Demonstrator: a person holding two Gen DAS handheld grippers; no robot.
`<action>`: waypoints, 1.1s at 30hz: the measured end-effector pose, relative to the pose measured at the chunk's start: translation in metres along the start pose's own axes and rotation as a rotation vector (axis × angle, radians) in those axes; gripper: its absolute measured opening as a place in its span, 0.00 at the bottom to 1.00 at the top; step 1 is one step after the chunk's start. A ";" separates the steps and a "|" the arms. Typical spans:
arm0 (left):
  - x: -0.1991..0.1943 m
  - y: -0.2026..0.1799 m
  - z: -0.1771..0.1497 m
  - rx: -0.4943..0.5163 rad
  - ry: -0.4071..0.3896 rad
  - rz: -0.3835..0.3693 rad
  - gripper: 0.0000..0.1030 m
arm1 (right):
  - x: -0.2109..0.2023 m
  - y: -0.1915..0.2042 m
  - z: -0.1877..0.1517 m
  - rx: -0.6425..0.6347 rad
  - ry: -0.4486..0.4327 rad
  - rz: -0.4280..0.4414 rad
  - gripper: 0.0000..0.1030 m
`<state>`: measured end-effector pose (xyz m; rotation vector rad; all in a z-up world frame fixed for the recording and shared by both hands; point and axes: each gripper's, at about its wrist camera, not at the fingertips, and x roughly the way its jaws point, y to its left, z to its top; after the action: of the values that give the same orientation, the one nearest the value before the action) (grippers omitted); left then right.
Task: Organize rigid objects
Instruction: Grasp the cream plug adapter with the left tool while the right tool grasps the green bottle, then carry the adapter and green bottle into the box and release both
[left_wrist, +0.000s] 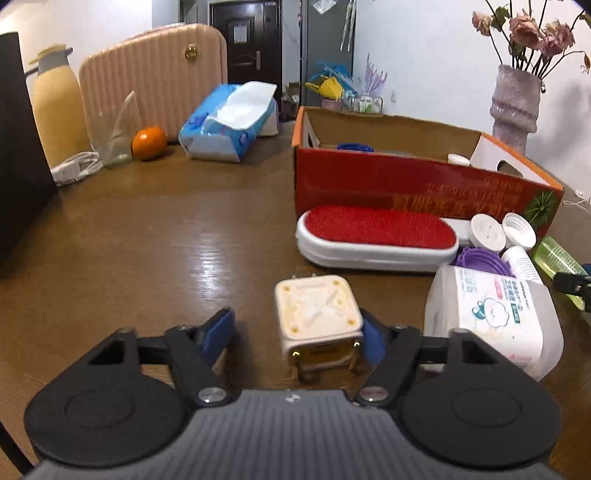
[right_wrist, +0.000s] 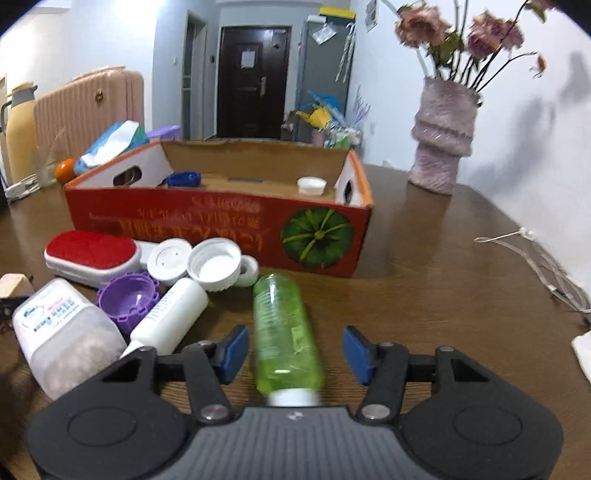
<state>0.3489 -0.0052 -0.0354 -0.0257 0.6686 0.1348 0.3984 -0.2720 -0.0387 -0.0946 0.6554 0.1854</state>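
Green bottle (right_wrist: 286, 332) is lying lengthwise between the right gripper (right_wrist: 295, 349)'s unclenched pads, cap toward the camera. Left gripper (left_wrist: 295, 332) is sitting unclenched around a plug adapter (left_wrist: 317, 317). Cardboard box (right_wrist: 221, 221) is holding a white cap (right_wrist: 311, 185) and something blue (right_wrist: 183, 179).

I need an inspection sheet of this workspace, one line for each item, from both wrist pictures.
Surface: brown wooden table, glossy.
Job's things: red cardboard box holding a blue piece and a white cap; cream cube plug; green bottle lying down; lint brush, white lids, purple cup and white bottles in a pile.
Clutter: tissue pack, orange, vase, thermos.
Grippers: left hand-held gripper open, plug against one pad; right hand-held gripper open around green bottle, pads apart from it.
Cables: white cable at right edge; white cord by thermos.
Surroundings: pink suitcase, dark door.
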 end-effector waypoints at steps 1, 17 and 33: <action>0.000 -0.001 0.001 0.001 -0.007 -0.007 0.48 | 0.004 0.000 0.001 0.008 -0.001 0.016 0.44; -0.080 -0.001 -0.027 -0.015 -0.100 -0.059 0.38 | -0.058 0.013 -0.029 0.026 -0.042 0.104 0.29; -0.222 -0.003 -0.068 0.008 -0.325 -0.078 0.38 | -0.214 0.028 -0.066 0.011 -0.267 0.114 0.30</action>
<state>0.1350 -0.0381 0.0488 -0.0213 0.3431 0.0592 0.1870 -0.2848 0.0398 -0.0212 0.3957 0.2984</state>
